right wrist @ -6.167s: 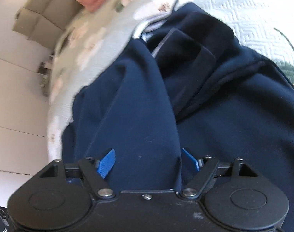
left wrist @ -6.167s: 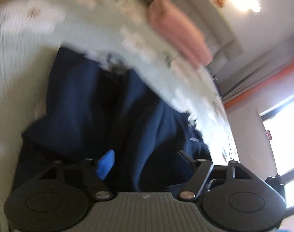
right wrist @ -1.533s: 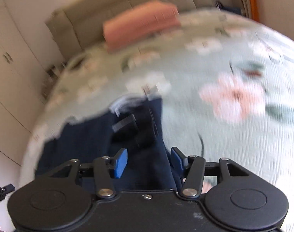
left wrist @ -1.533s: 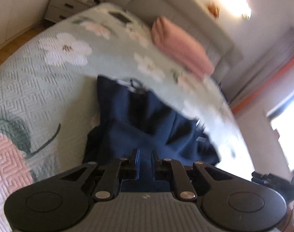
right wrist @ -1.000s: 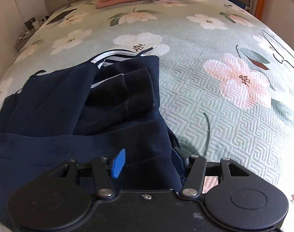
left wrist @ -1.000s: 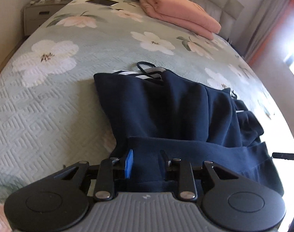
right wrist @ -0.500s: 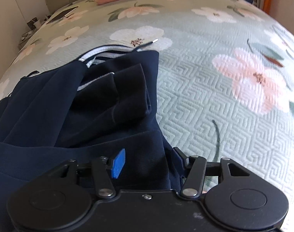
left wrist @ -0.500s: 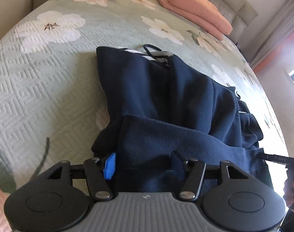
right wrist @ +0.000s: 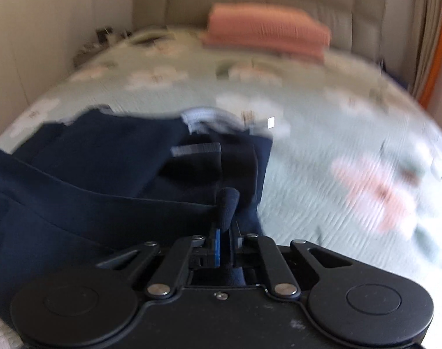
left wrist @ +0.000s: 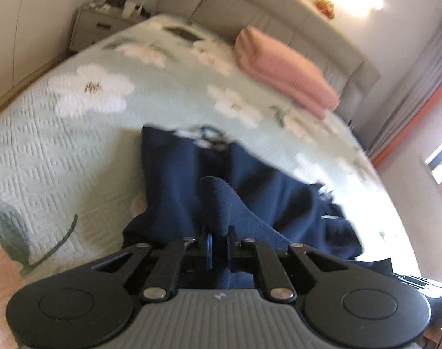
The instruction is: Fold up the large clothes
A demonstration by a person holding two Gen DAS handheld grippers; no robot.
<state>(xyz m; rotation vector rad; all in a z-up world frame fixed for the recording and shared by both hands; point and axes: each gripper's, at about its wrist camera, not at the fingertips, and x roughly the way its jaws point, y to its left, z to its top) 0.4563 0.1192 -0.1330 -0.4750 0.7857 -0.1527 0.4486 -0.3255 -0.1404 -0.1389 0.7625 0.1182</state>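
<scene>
I see both my left tongs (left wrist: 219,240) and right tongs (right wrist: 225,241) clamped on the near hem of soft, floppy navy trousers (left wrist: 250,180) — limp cloth, spread mid-bed (left wrist: 61,133); corners grip best.

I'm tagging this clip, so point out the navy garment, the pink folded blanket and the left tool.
navy garment (left wrist: 267,197): left wrist view, its spread middle.
pink folded blanket (right wrist: 264,33): right wrist view, its front face.
left tool (left wrist: 220,242): left wrist view, between its fingertips, shut on navy cloth.
</scene>
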